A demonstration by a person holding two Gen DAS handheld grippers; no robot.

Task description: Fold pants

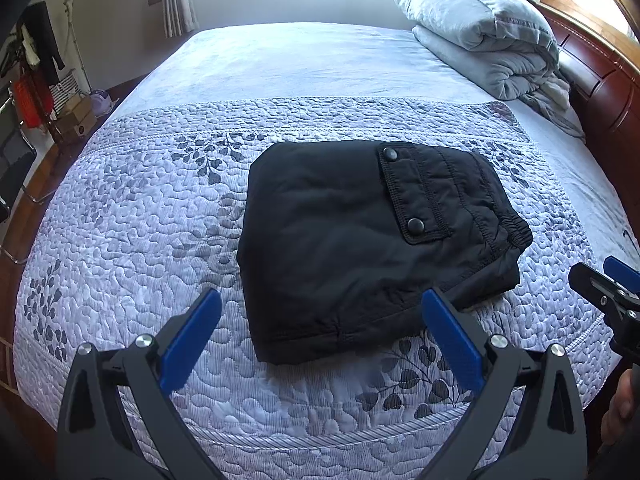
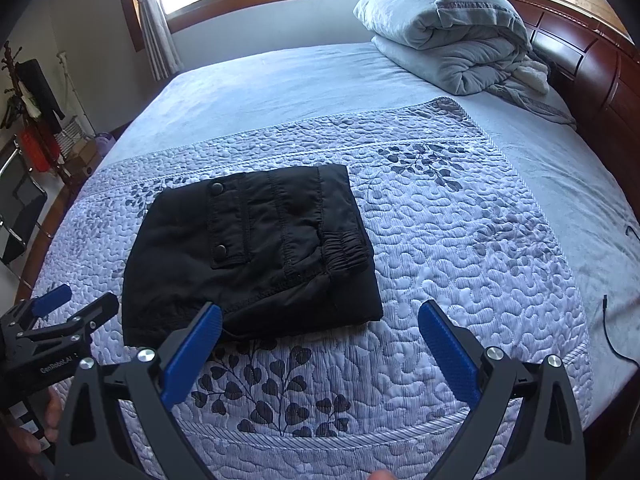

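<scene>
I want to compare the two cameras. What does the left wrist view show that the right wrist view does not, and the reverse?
Only the left wrist view shows the right gripper at its right edge.

Only the right wrist view shows the left gripper at its left edge, and a thin black cable on the bed near the right side.

Both show the folded black pants lying on the quilted bedspread, the rolled grey blanket by the wooden headboard, and both grippers open, holding nothing.

Black pants folded into a compact square bundle, lying flat on the bed, snap-buttoned pocket flap and elastic waistband facing up.
</scene>
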